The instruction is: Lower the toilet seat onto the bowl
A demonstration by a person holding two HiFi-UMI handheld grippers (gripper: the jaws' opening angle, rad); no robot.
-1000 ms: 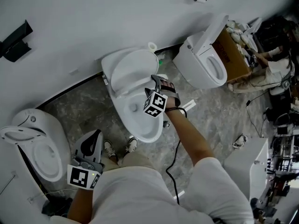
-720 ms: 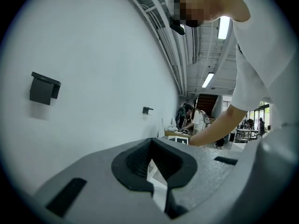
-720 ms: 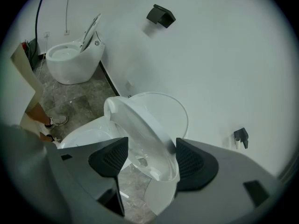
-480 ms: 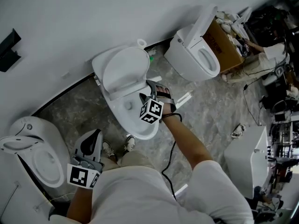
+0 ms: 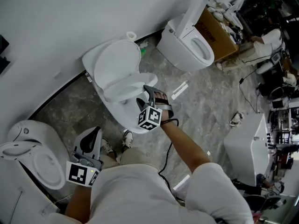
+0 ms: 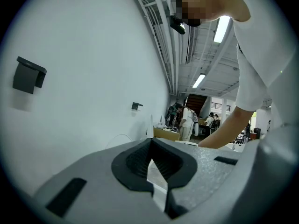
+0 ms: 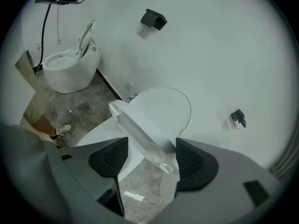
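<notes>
Against the far wall, the middle toilet's lid (image 5: 117, 62) stands raised, and the toilet seat (image 5: 125, 86) hangs tilted, partway down over the bowl (image 5: 122, 118). I see my right gripper (image 5: 148, 94) released, its jaws wide with the seat's near edge between them, close to one pad. Near my left side, the left gripper (image 5: 92, 141) is clenched on nothing, well apart from the toilet.
</notes>
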